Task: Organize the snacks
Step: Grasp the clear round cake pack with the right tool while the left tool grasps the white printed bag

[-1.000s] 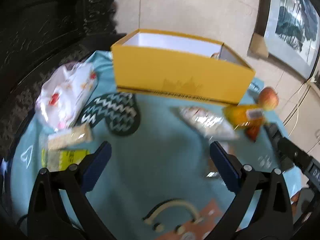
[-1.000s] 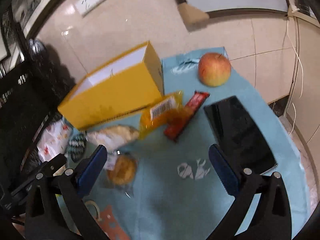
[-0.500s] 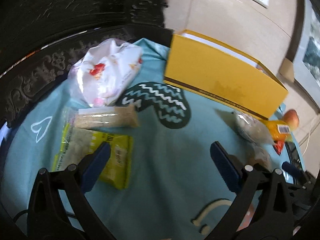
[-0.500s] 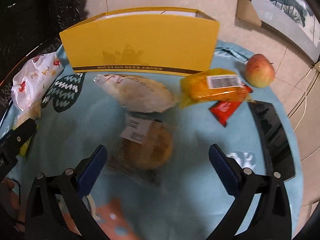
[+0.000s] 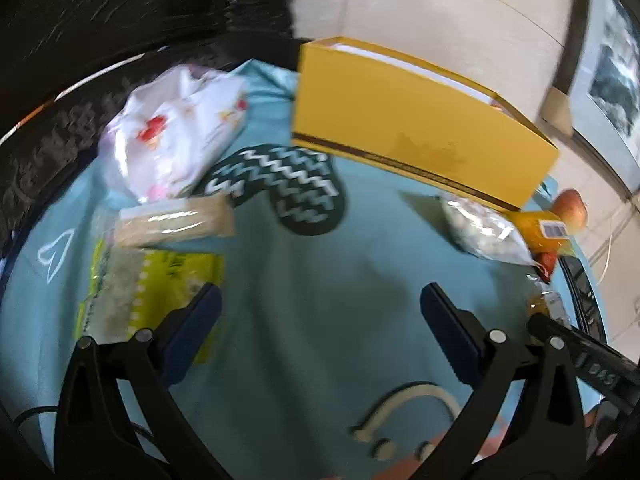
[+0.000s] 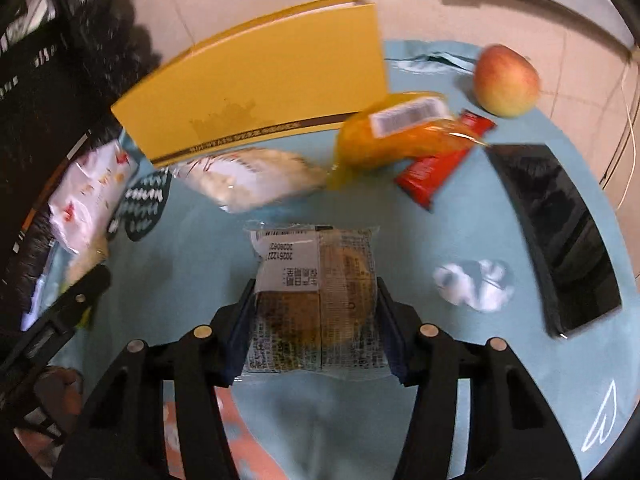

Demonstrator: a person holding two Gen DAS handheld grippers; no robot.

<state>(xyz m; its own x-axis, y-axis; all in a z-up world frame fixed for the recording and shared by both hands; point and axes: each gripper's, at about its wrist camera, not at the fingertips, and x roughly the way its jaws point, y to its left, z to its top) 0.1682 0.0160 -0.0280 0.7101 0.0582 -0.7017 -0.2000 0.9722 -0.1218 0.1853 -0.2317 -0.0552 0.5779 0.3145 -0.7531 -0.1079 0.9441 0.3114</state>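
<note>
My right gripper (image 6: 316,292) has its jaws closing on a clear-wrapped brown bun (image 6: 316,264), and both pads touch the packet's sides on the teal cloth (image 6: 460,360). Behind it lie a pale bread packet (image 6: 256,176), an orange packet (image 6: 396,132) and a red bar (image 6: 440,164). An open yellow box (image 6: 260,80) stands at the back. My left gripper (image 5: 320,300) hangs open above bare cloth (image 5: 320,248), with a yellow-green packet (image 5: 140,280) by its left finger. A beige bar packet (image 5: 172,224) and a white bag (image 5: 176,132) lie beyond that.
An apple (image 6: 506,80) sits at the far right edge. A black slab (image 6: 560,240) lies along the right side of the round table. Dark carved furniture (image 5: 60,140) borders the left. Behind the yellow box (image 5: 420,132) is a tiled wall.
My right gripper came down over the wrapped bun and its jaws narrowed from wide apart onto the packet. My left gripper swung towards the left packets and sank slightly, still open.
</note>
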